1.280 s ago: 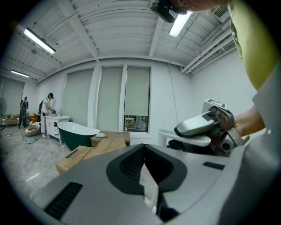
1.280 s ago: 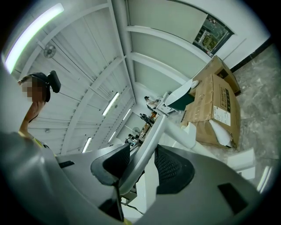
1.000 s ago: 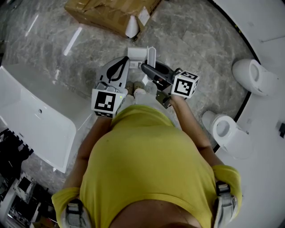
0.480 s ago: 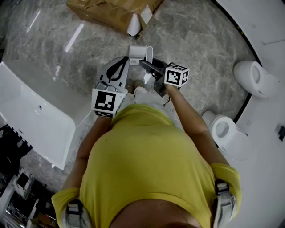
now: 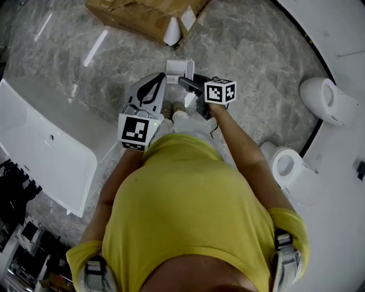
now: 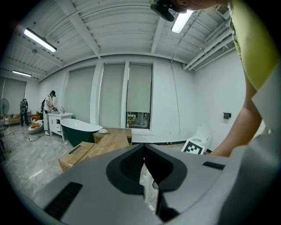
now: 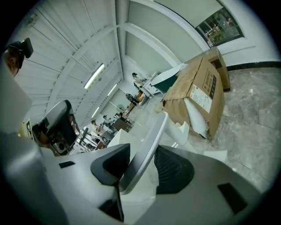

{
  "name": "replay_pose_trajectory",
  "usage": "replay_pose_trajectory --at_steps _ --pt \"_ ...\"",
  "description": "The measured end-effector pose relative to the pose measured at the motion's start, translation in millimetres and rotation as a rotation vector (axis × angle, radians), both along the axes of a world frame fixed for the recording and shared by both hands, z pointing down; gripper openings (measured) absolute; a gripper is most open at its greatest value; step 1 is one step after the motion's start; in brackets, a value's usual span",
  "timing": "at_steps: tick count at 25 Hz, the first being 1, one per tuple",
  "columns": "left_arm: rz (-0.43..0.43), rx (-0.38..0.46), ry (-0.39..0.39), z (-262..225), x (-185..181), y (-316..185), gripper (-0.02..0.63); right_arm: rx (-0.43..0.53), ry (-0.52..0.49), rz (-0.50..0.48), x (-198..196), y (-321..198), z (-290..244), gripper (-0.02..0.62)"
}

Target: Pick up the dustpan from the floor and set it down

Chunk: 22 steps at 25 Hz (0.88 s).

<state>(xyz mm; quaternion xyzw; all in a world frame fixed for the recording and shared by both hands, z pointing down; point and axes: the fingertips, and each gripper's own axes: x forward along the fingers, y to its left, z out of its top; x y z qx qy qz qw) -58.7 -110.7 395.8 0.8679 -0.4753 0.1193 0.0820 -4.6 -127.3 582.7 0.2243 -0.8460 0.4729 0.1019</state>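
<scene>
The white dustpan (image 5: 175, 67) hangs just in front of the person's feet, low over the grey marble floor. My right gripper (image 5: 189, 83) is shut on its upright white handle (image 7: 150, 136), which passes between the two dark pads (image 7: 173, 169) of this gripper (image 7: 141, 163). My left gripper (image 5: 161, 78) is held beside it on the left, apart from the dustpan. Its jaws (image 6: 144, 154) meet at the tips and grip nothing. Something white shows through the slit behind them.
A torn cardboard box (image 5: 142, 17) (image 7: 199, 90) lies on the floor just beyond the dustpan, with white paper (image 5: 171, 33) sticking out. A white tub (image 5: 45, 148) stands at the left, two toilets (image 5: 325, 100) (image 5: 291, 168) at the right. More boxes (image 6: 83, 151) and a green bathtub (image 6: 79, 132) stand farther off.
My right gripper has sunk towards the floor with the dustpan in it and tipped further down. Its marker cube has shifted left in the head view. The left gripper has stayed put.
</scene>
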Motion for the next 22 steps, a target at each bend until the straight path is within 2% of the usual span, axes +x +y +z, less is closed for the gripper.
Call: replay_pose_trajectory --at_steps 4,6,10,13,17,19,22 --pt "0.005 -0.004 0.005 2 0 1 0.002 -0.034 0.024 0.021 3 5 9 0.169" --pt "0.005 -0.006 0.01 3 -1 1 0.002 -0.051 0.068 0.039 4 6 11 0.176" --pt "0.012 -0.007 0.014 4 -1 0 0.002 -0.097 0.199 0.109 16 6 15 0.237" --pt "0.025 0.0 0.022 2 4 -3 0.002 -0.118 0.253 0.188 29 7 8 0.307" --pt "0.047 0.015 0.029 -2 11 -6 0.002 -0.004 0.327 0.258 49 2 -22 0.294" --pt "0.053 0.02 0.028 -3 14 -9 0.002 0.085 0.349 0.279 57 -4 -46 0.253" --pt "0.052 0.038 0.022 -8 16 -18 0.002 0.268 0.378 0.333 69 -20 -97 0.179"
